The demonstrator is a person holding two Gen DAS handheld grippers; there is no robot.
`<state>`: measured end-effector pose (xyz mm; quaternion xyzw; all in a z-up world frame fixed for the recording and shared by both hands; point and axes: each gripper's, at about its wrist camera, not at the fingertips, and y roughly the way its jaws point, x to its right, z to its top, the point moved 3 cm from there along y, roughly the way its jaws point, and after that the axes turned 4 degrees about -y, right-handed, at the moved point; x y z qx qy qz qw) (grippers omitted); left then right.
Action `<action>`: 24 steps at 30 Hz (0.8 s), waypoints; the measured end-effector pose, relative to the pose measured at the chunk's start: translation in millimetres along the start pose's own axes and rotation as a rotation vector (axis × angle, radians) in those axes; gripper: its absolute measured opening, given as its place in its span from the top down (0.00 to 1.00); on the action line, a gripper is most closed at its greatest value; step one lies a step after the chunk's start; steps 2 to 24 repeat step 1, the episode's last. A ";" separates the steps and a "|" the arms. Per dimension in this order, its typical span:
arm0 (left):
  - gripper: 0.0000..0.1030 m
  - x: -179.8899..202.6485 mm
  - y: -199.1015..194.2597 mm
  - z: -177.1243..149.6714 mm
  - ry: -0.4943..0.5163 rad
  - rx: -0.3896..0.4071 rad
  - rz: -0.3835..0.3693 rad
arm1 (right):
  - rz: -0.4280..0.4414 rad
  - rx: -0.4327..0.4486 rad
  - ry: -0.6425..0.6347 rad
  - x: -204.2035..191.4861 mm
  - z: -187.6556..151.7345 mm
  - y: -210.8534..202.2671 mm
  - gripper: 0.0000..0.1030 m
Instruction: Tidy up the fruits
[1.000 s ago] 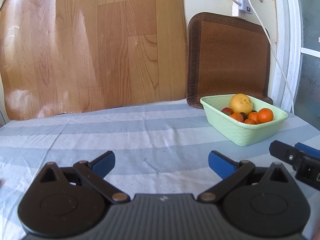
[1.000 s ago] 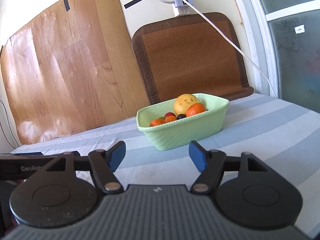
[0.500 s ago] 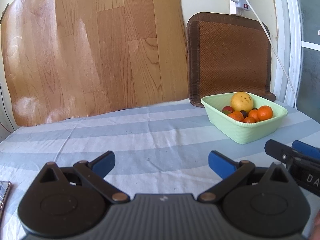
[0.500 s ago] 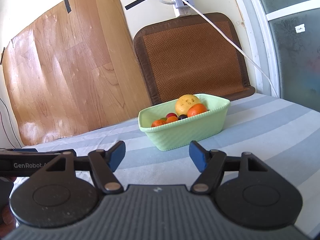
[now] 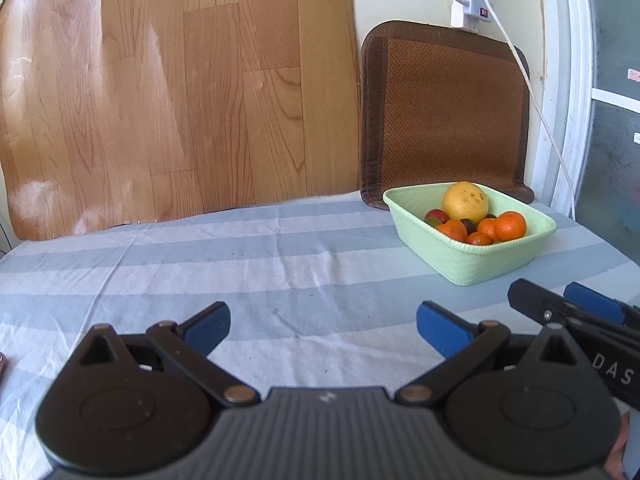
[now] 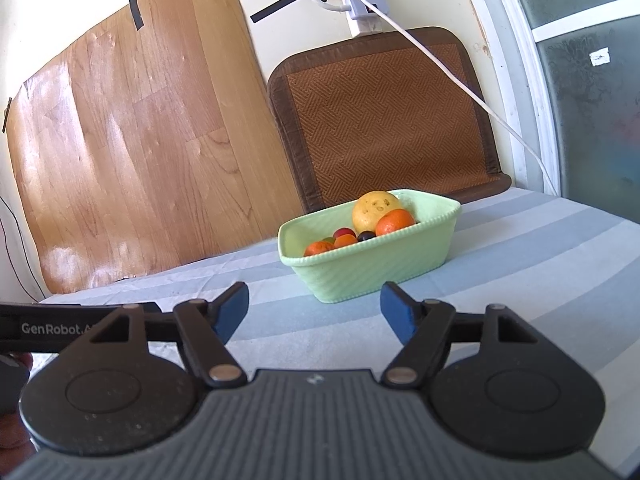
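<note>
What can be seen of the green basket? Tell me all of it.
The green basket is a pale mint, rectangular tub with ribbed walls and a thin rolled rim, plastic by the look. It stands upright on the striped tablecloth, before a brown woven mat. It holds a large yellow fruit, several oranges and small dark and red fruits. Neither gripper touches it.

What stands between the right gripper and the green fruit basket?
Nothing visible does. Only bare striped tablecloth lies between the open, empty right gripper and the green basket. The left gripper sits off to its side.
</note>
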<state>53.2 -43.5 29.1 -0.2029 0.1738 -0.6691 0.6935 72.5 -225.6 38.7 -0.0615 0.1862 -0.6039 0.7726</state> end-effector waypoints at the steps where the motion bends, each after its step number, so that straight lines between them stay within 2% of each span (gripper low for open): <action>1: 0.00 -0.2 0.7 0.3 -0.003 -0.005 -0.008 | -0.001 0.000 0.002 0.4 0.1 0.2 0.28; 24: 0.00 -0.2 0.7 0.3 -0.003 -0.005 -0.008 | -0.001 0.000 0.002 0.4 0.1 0.2 0.28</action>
